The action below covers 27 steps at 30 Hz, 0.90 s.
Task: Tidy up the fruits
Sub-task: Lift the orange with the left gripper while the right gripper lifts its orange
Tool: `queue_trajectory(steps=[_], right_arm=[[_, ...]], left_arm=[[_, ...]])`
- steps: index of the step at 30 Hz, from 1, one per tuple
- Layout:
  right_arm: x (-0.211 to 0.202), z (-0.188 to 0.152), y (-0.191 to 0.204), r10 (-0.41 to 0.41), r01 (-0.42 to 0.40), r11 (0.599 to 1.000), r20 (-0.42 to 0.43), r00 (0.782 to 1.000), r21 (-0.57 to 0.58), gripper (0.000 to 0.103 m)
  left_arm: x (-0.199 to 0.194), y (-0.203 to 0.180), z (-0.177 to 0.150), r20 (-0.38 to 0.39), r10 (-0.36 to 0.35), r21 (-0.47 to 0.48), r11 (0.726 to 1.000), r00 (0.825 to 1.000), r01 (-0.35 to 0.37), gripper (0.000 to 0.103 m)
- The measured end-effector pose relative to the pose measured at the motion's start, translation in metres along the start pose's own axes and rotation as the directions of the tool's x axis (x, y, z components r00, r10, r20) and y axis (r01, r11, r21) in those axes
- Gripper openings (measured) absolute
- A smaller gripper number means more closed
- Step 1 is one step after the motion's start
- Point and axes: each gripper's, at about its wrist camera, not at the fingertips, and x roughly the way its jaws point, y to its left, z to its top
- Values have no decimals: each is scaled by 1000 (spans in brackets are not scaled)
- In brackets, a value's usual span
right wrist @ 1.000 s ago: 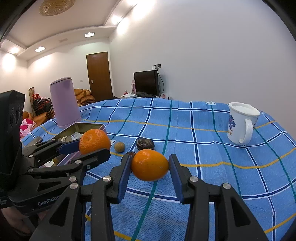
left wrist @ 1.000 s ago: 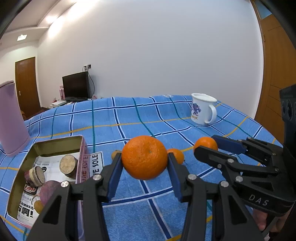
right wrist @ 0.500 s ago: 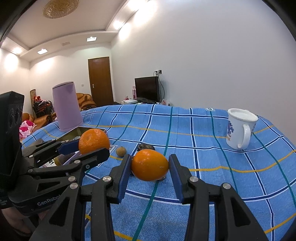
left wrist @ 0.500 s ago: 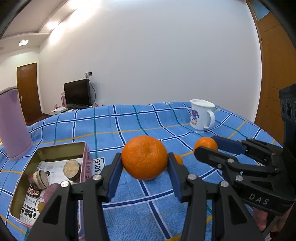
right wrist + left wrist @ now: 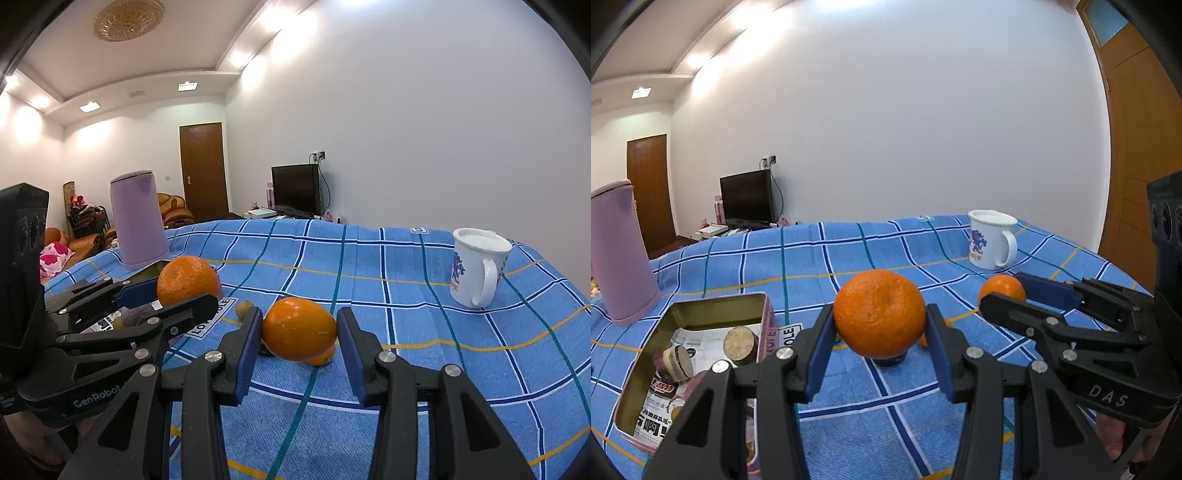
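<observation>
My left gripper point(image 5: 881, 332) is shut on a large round orange point(image 5: 880, 313) and holds it above the blue checked cloth. My right gripper point(image 5: 300, 332) is shut on a smaller oval orange point(image 5: 299, 328), also lifted off the cloth. Each gripper shows in the other's view: the right one with its orange point(image 5: 1001, 290), the left one with its orange point(image 5: 187, 280). A small orange fruit point(image 5: 322, 357), a dark fruit point(image 5: 889, 360) and a small brown fruit point(image 5: 244, 309) lie on the cloth under and behind the grippers. An open metal tin point(image 5: 713, 309) sits at the left.
The tin holds cut purple sweet potato pieces point(image 5: 739, 345) on printed paper. A white mug point(image 5: 990, 239) stands at the far right and also shows in the right wrist view point(image 5: 476, 266). A tall lilac kettle point(image 5: 137, 218) stands behind the tin. The table edge drops off beyond.
Both grippers have risen with their oranges and tilted up, so the cloth sits lower in both views. Both grips are unchanged.
</observation>
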Motion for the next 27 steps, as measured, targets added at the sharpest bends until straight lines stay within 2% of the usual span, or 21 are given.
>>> queue_trajectory(steps=[27], right_arm=[[-15,0,3,9,-7,1000,78,997,-24,43]], left_arm=[[-18,2,-1,87,16,0,1000,996,-16,50]])
